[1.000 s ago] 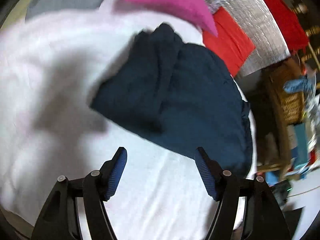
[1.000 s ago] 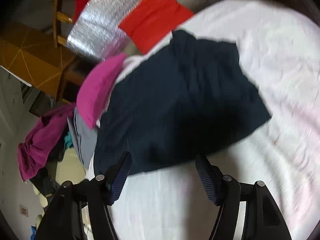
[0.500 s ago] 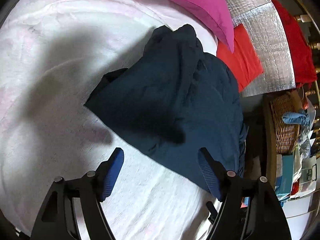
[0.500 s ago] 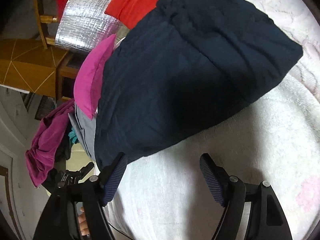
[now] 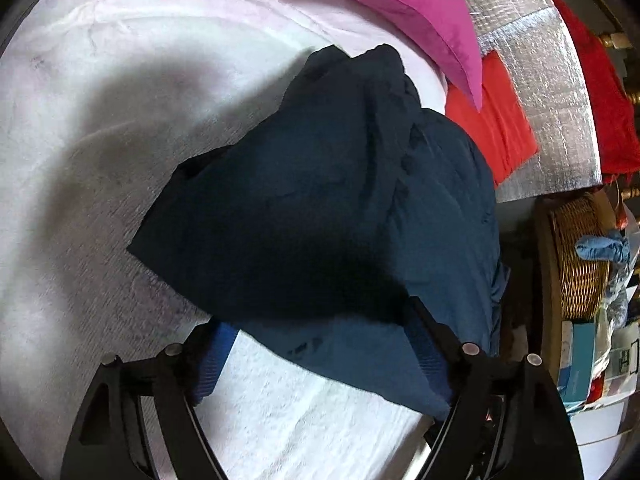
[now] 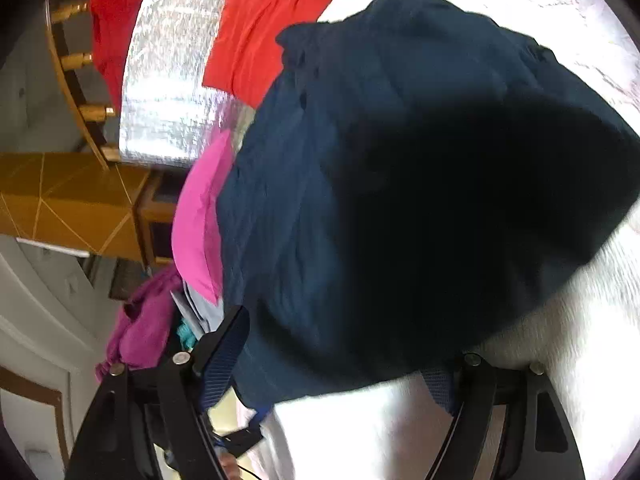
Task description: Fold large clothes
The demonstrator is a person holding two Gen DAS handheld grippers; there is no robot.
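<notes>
A dark navy garment [image 5: 320, 200] lies bunched and partly folded on a white bedspread [image 5: 80, 240]. My left gripper [image 5: 320, 336] sits at the garment's near edge, its jaws opening. The hem lies between the blue pads [image 5: 212, 360], which do not press on it. In the right wrist view the same garment [image 6: 360, 160] fills the middle. My right gripper [image 6: 332, 368] is open and straddles its near corner, where the cloth covers the right fingertip. The bedspread [image 6: 580, 340] shows to the right.
A pink pillow [image 5: 400, 8] and a red cloth [image 5: 496, 128] on silver foil [image 5: 552, 80] lie beyond the garment. A wicker basket [image 5: 580, 264] stands off the bed's right side. A purple garment [image 6: 144, 328] and wooden furniture [image 6: 72, 200] are left of the bed.
Both grippers came down and closer to the navy garment, rolling as they went. Their jaws spread wider, and the garment's near edge now lies between each pair of fingers.
</notes>
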